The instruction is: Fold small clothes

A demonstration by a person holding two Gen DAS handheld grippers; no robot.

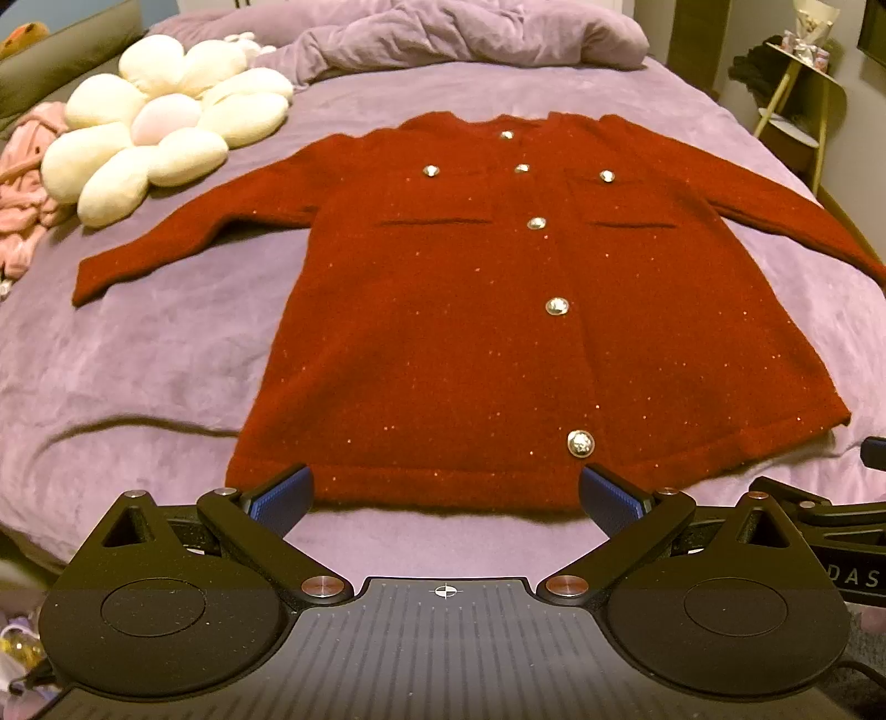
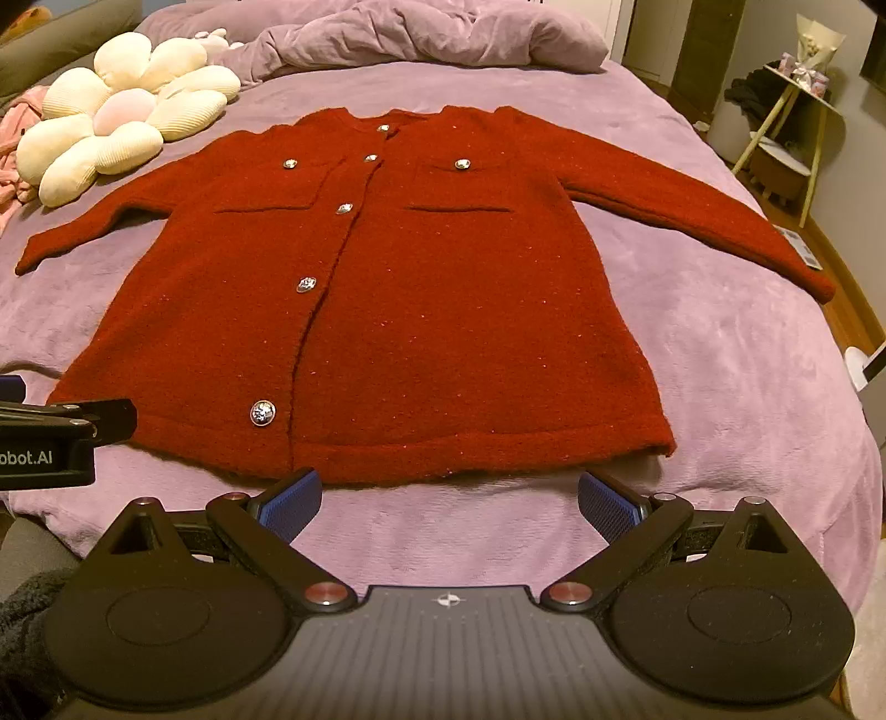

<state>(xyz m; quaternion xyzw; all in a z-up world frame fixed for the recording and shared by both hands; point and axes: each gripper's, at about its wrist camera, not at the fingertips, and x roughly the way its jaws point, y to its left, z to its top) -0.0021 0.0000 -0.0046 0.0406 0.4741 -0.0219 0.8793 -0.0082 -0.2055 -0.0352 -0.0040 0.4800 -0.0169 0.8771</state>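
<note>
A red cardigan (image 1: 443, 310) lies flat and face up on a bed (image 1: 138, 360) covered with a purple blanket, its collar toward the far end and its hem toward the cameras. Both sleeves are spread out to the sides, and the front is buttoned with a row of 5 silver buttons (image 1: 556, 306), plus 1 on each of the 2 chest pockets. The left tongs (image 1: 446, 495) hover just in front of the hem, with their blue-padded fingers (image 1: 282, 498) wide apart and holding nothing; the pads overlap the hem edge in the view, but contact cannot be told. The right tongs (image 2: 448, 498) sit just short of the hem farther along, also spread apart and empty. In the right wrist view the left tool shows at the left edge beside the cardigan's corner. A cream flower-shaped cushion (image 1: 160, 124) rests on the bed near the left sleeve, and a crumpled purple duvet (image 1: 459, 33) is heaped beyond the collar.
</note>
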